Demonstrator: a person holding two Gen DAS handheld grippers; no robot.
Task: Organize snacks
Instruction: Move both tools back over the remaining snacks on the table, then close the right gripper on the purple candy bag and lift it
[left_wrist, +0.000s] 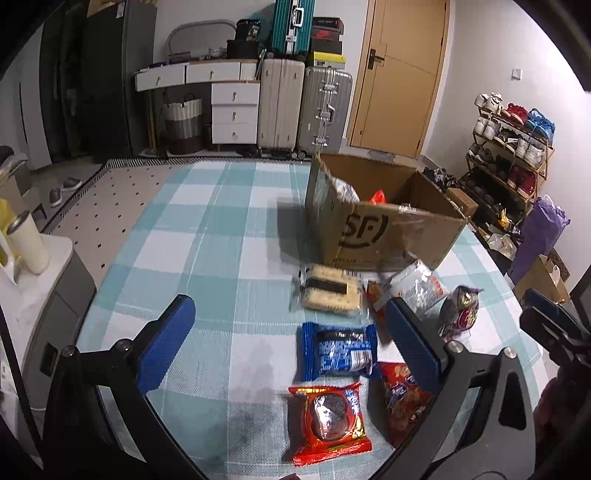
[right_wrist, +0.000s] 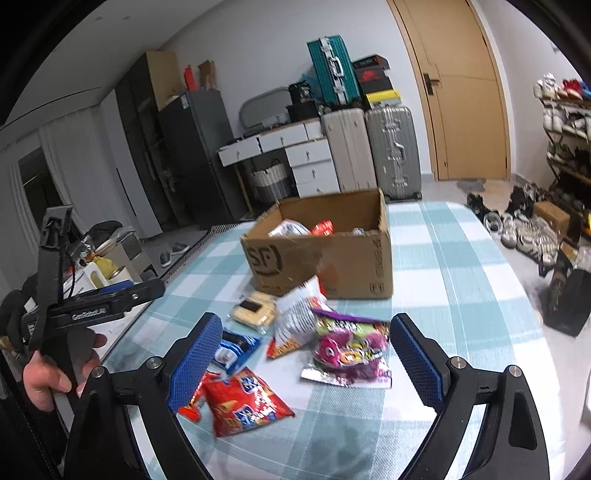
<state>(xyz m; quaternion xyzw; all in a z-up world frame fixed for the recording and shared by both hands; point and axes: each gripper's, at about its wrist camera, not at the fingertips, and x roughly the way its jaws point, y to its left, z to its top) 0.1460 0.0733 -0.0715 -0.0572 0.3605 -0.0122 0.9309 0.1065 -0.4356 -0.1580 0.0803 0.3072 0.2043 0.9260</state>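
Several snack packs lie on the checked tablecloth in front of an open cardboard box (left_wrist: 384, 221) (right_wrist: 321, 254) that holds a few packs. My left gripper (left_wrist: 291, 336) is open above a blue cookie pack (left_wrist: 338, 350), with a red cookie pack (left_wrist: 328, 421) nearer and a clear cracker pack (left_wrist: 330, 291) farther. My right gripper (right_wrist: 306, 354) is open, nothing between its pads, just above a purple candy bag (right_wrist: 351, 347). A red chips bag (right_wrist: 243, 402) lies by its left finger, and a silver-white bag (right_wrist: 295, 314) leans toward the box.
A hand (right_wrist: 48, 376) holds the left tool at the table's left edge. Left of the table stands a white unit with a cup (left_wrist: 27, 243). Suitcases (left_wrist: 303, 107), drawers and a door are at the back. A shoe rack (left_wrist: 509, 155) is on the right.
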